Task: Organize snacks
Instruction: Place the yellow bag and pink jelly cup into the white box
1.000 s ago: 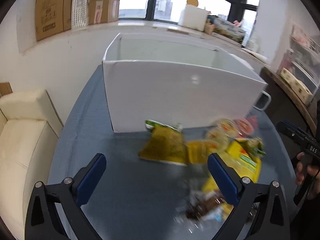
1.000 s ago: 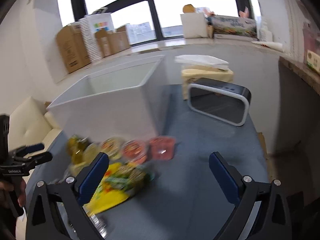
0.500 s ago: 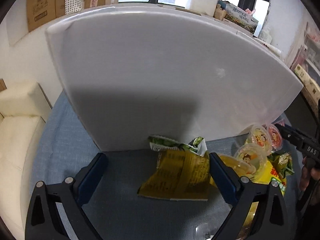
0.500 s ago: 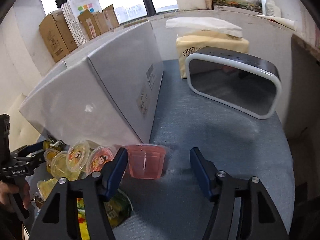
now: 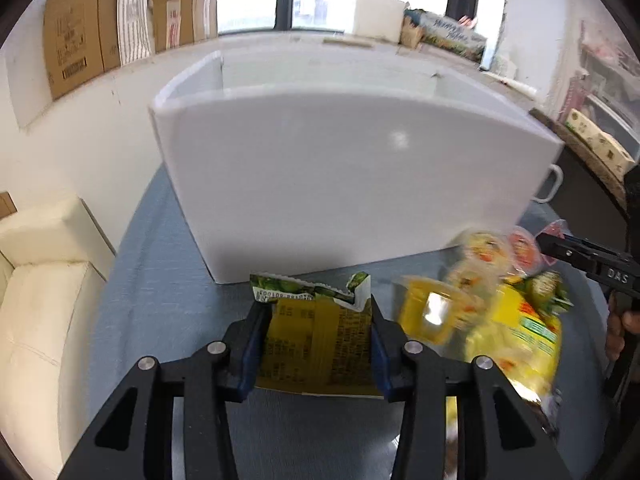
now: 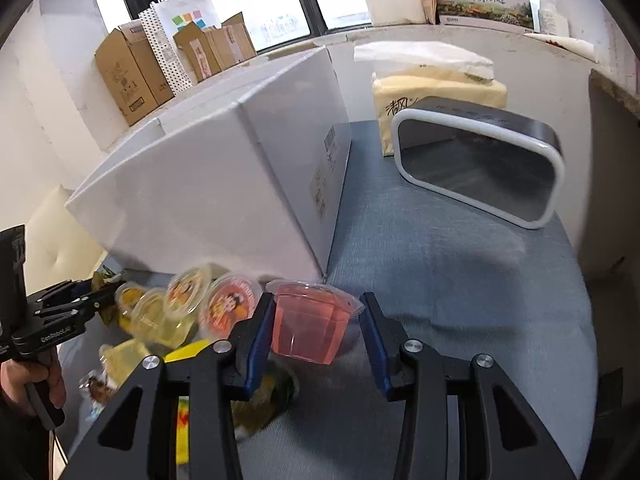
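both tongs have narrowed since half a second ago, when each stood wide around its target. left tongs (image 5: pixel 316 332) now pinch the yellow snack packet (image 5: pixel 316 344) across its width, blue pads touching both side edges; the packet lies flat on the tabletop (image 5: pixel 160 280), its torn green top at 12 o'clock, just short of the white box (image 5: pixel 340 184).

right tongs (image 6: pixel 316 328) are narrowed around the pink jelly cup (image 6: pixel 310 326). the left pad appears to touch the cup wall; at the right pad i cannot tell whether a thin gap remains. the cup stands upright on the tabletop near the box corner, with the other jelly cups (image 6: pixel 200 304) bunched at its 9 o'clock.

handling, my judgement: the packet is light and soft, its foil likely slick, so it should crumple under the pads; a hold across the middle is sound, though the open top may spill if tipped. the cup is thin clear plastic, heavier with gel, smooth-sided and tapered; best taken just under the rim, where the flange would stop it sliding down. squeezing hard could buckle the wall or pop the film lid.
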Available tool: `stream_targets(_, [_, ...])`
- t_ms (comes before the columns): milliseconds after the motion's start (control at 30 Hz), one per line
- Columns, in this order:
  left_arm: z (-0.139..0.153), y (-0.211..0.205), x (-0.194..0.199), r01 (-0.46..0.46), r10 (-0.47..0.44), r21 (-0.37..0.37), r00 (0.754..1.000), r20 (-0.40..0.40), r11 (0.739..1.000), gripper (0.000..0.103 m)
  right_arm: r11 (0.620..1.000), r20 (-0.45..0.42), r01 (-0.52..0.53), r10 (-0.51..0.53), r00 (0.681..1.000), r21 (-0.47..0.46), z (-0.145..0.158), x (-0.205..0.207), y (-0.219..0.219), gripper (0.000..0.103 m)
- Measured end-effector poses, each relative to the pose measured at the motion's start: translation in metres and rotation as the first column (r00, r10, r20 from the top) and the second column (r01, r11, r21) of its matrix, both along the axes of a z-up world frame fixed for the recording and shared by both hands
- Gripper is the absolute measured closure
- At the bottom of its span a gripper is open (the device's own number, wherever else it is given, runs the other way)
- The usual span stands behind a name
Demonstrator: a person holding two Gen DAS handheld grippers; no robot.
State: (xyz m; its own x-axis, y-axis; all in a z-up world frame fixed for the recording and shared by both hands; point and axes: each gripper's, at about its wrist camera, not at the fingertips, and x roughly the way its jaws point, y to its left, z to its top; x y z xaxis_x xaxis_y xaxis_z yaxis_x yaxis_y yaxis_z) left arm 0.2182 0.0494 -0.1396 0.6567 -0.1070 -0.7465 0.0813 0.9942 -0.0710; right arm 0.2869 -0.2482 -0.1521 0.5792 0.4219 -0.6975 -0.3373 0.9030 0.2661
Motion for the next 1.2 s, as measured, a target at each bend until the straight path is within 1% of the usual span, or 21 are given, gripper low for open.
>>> stream_targets(100, [0.02, -0.003, -0.022, 0.017, -0.015, -0.024, 0.999, 0.048, 1.0, 0.054, 1.0, 0.027, 0.001, -0.002, 1.0, 0.02, 0.011, -0.014, -0.007, 0.057])
stream_targets(233, [0.05, 0.0, -0.049, 0.029, -0.022, -0.058, 0.994, 0.111, 0.998, 0.054, 0.998, 0.077, 0.008, -0.012, 0.997, 0.058, 0.033, -0.036, -0.016, 0.057])
stream_targets(400, [0.084, 0.006, -0.053, 0.052, -0.04, -0.064, 0.983, 0.181, 0.997, 0.054, 0.997, 0.155, -0.025, 0.012, 0.988, 0.079, 0.068, -0.059, -0.011, 0.057])
stream_targets(467, [0.097, 0.008, -0.048, 0.055, -0.039, -0.072, 0.978, 0.203, 0.996, 0.054, 0.996, 0.186, -0.038, 0.023, 0.982, 0.076, 0.082, -0.063, -0.003, 0.057])
stream_targets(633, [0.124, 0.01, -0.015, 0.072, -0.051, -0.075, 0.968, 0.244, 0.995, 0.054, 0.995, 0.237, -0.071, 0.054, 0.97, 0.065, 0.11, -0.051, 0.018, 0.057])
stream_targets(733, [0.134, 0.01, 0.014, 0.08, -0.06, -0.068, 0.965, 0.256, 0.995, 0.054, 0.995, 0.265, -0.087, 0.07, 0.962, 0.051, 0.125, -0.033, 0.034, 0.057])
stream_targets(767, [0.136, 0.012, 0.031, 0.076, -0.056, -0.073, 0.967, 0.25, 0.994, 0.054, 0.995, 0.268, -0.091, 0.075, 0.96, 0.049, 0.129, -0.023, 0.04, 0.057])
stream_targets(833, [0.134, 0.014, 0.051, 0.07, -0.049, -0.081, 0.97, 0.237, 0.994, 0.054, 0.995, 0.263, -0.089, 0.075, 0.962, 0.044, 0.134, -0.004, 0.052, 0.057])
stream_targets(900, [0.128, 0.014, 0.074, 0.058, -0.042, -0.064, 0.974, 0.223, 0.996, 0.054, 0.995, 0.256, -0.092, 0.082, 0.963, 0.026, 0.135, 0.016, 0.065, 0.057])
stream_targets(967, [0.119, 0.014, 0.09, 0.051, -0.04, -0.046, 0.978, 0.207, 0.998, 0.053, 0.996, 0.26, -0.091, 0.091, 0.961, -0.015, 0.134, 0.028, 0.076, 0.057])
stream_targets(1033, [0.112, 0.012, 0.104, 0.044, -0.039, -0.021, 0.984, 0.174, 0.999, 0.047, 0.995, 0.247, -0.089, 0.096, 0.964, -0.037, 0.128, 0.042, 0.082, 0.057])
stream_targets(1067, [0.108, 0.012, 0.108, 0.037, -0.035, -0.006, 0.985, 0.167, 0.999, 0.032, 0.995, 0.237, -0.086, 0.096, 0.967, -0.049, 0.124, 0.047, 0.084, 0.056])
stream_targets(1100, [0.106, 0.012, 0.109, 0.029, -0.028, -0.002, 0.984, 0.175, 1.0, 0.007, 0.995, 0.23, -0.077, 0.091, 0.969, -0.067, 0.12, 0.052, 0.085, 0.05])
stream_targets(1133, [0.104, 0.013, 0.109, 0.018, -0.018, -0.003, 0.982, 0.186, 1.0, 0.0, 0.994, 0.22, -0.075, 0.091, 0.971, -0.083, 0.116, 0.056, 0.086, 0.024])
stream_targets(1167, [0.101, 0.016, 0.107, 0.007, -0.006, -0.005, 0.98, 0.201, 1.0, 0.0, 0.994, 0.211, -0.069, 0.086, 0.974, -0.09, 0.113, 0.058, 0.086, 0.011])
stream_targets(1200, [0.1, 0.016, 0.108, 0.006, -0.004, -0.006, 0.981, 0.196, 1.0, 0.0, 0.994, 0.21, -0.055, 0.073, 0.975, -0.093, 0.11, 0.06, 0.084, 0.002])
